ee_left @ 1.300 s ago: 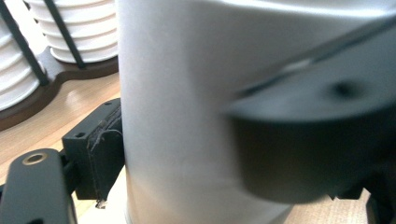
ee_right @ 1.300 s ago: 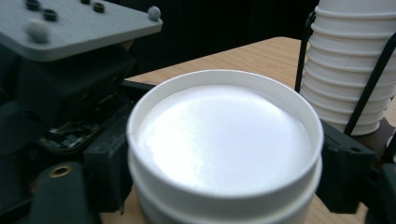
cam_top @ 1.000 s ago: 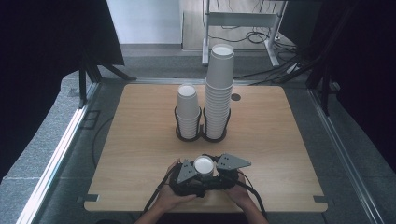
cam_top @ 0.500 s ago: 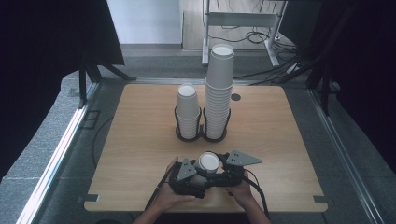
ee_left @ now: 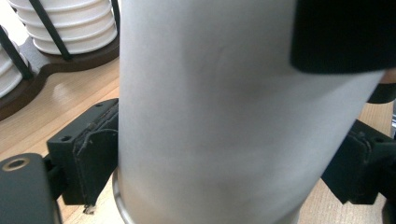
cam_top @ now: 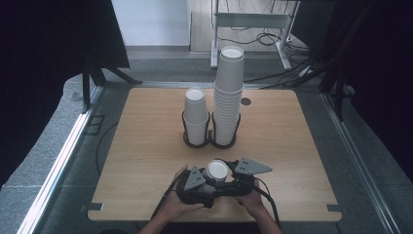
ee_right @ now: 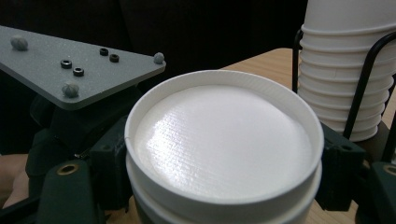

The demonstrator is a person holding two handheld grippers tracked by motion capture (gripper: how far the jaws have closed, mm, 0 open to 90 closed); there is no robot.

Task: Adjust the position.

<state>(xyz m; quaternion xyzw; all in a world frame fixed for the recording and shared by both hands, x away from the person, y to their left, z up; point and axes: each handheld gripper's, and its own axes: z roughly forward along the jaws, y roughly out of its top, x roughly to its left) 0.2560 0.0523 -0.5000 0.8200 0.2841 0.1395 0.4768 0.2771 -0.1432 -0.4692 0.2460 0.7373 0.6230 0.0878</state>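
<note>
A white paper cup (cam_top: 216,170) stands upside down, base up, near the table's front edge, held between both grippers. My left gripper (cam_top: 207,181) grips it from the left and my right gripper (cam_top: 228,176) from the right. In the left gripper view the cup's wall (ee_left: 224,116) is pressed between the two black pads (ee_left: 88,168). The right gripper view looks down on the cup's base (ee_right: 219,140), with a second rim just under it, and that gripper's jaws clamp both sides. A short cup stack (cam_top: 196,117) and a tall cup stack (cam_top: 228,95) stand mid-table.
Both stacks sit in a dark wire holder (cam_top: 209,141) on the wooden table (cam_top: 292,146). A small round hole (cam_top: 246,102) marks the table behind the tall stack. Cables and a metal frame (cam_top: 253,29) lie on the floor beyond the far edge.
The cup and both grippers have shifted slightly to the right and away from the front edge. The stacks have not moved.
</note>
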